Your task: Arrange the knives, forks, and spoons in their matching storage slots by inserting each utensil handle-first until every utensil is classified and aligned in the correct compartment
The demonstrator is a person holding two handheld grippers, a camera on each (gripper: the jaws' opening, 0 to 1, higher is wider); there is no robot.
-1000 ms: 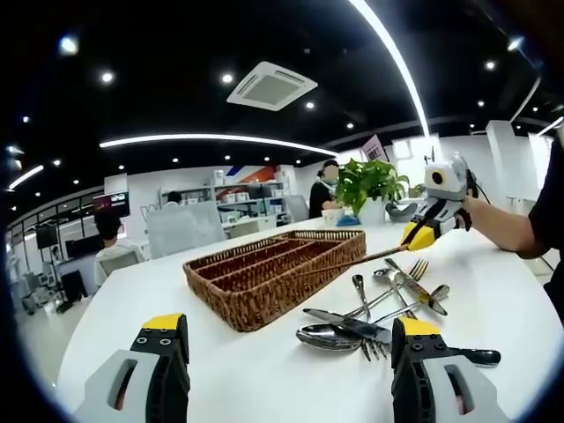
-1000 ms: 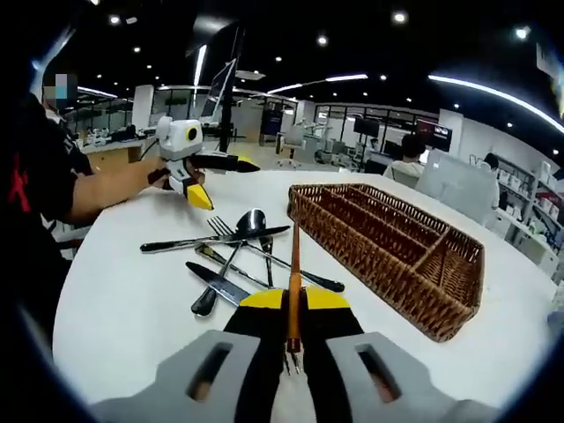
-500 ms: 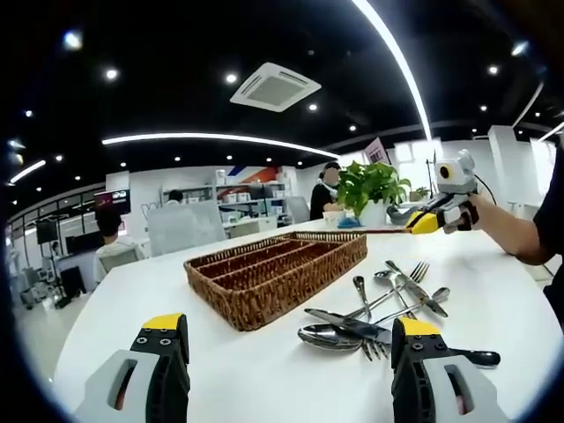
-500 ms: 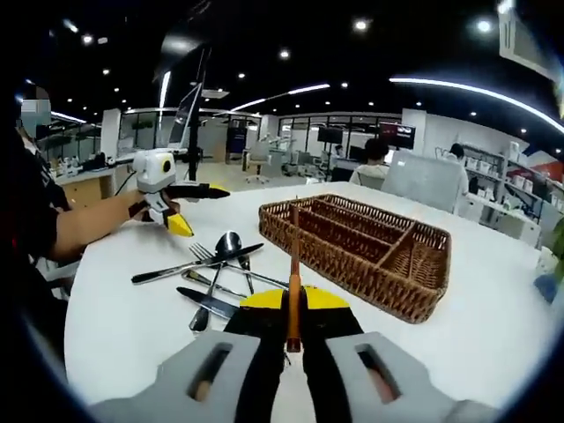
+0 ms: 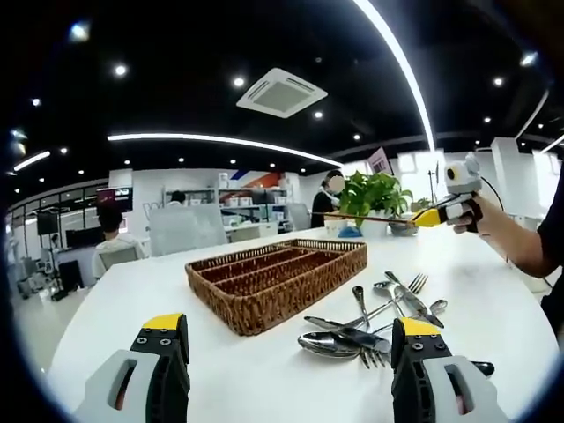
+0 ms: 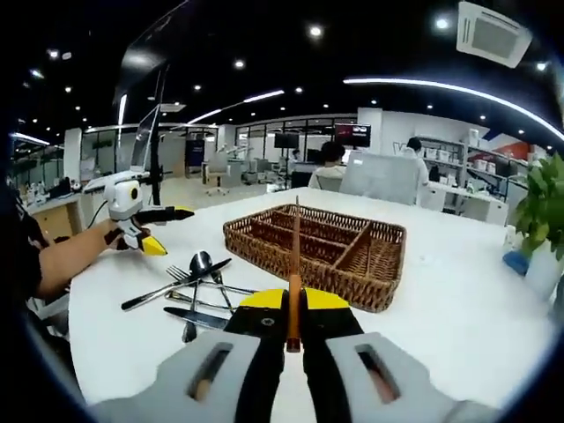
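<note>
A brown wicker tray (image 5: 278, 271) with long slots lies on the white table (image 5: 132, 335). Beside it is a loose pile of steel knives, forks and spoons (image 5: 370, 322). My left gripper (image 5: 289, 328) stands open and empty, low over the table's near edge. My right gripper (image 6: 294, 304) is shut on a slim orange-handled utensil (image 6: 294, 256) whose handle points toward the wicker tray (image 6: 317, 251); its head is hidden between the jaws. In the left gripper view the right gripper (image 5: 426, 218) hovers beyond the tray's far end, holding the utensil (image 5: 379, 217) level.
A potted green plant (image 5: 370, 192) stands behind the tray; its leaves (image 6: 542, 207) also edge the right gripper view. A person's arm (image 6: 62, 260) holds the left gripper (image 6: 163, 231) past the utensil pile (image 6: 198, 286). Office desks and seated people fill the background.
The right gripper has lifted the orange-handled utensil off the tray's edge and drawn back and up from it. The left gripper has stayed open in about the same place.
</note>
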